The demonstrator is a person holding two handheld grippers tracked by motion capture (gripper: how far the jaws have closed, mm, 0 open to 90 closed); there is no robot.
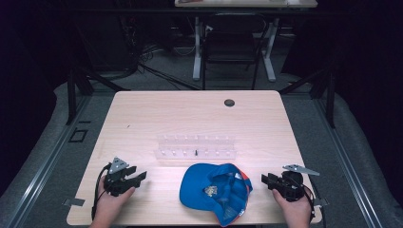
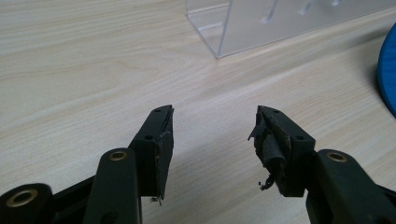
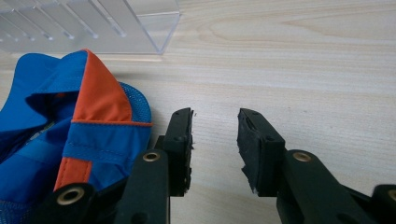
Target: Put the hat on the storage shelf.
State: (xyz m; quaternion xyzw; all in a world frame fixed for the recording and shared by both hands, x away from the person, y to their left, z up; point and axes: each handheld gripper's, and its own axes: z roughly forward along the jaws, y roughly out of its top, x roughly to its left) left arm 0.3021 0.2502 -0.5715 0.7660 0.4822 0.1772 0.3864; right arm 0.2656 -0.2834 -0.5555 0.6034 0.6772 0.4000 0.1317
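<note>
A blue cap with orange panels (image 1: 216, 191) lies crumpled near the table's front edge, between my two hands. My left gripper (image 1: 138, 179) rests on the table to the cap's left, open, with only bare wood between its jaws (image 2: 212, 135). To the cap's right my right gripper (image 1: 264, 181) also stands open and holds nothing (image 3: 215, 135). In the right gripper view the cap's blue and orange fabric (image 3: 88, 116) lies just beside the left jaw. A blue edge of the cap (image 2: 386, 70) shows at the right of the left gripper view.
A clear acrylic rack (image 1: 196, 146) with rows of small pegs stands behind the cap in the middle of the wooden table (image 1: 152, 114); its end shows ahead in both gripper views (image 2: 261, 23) (image 3: 93, 23). A dark round grommet (image 1: 229, 102) sits near the far edge.
</note>
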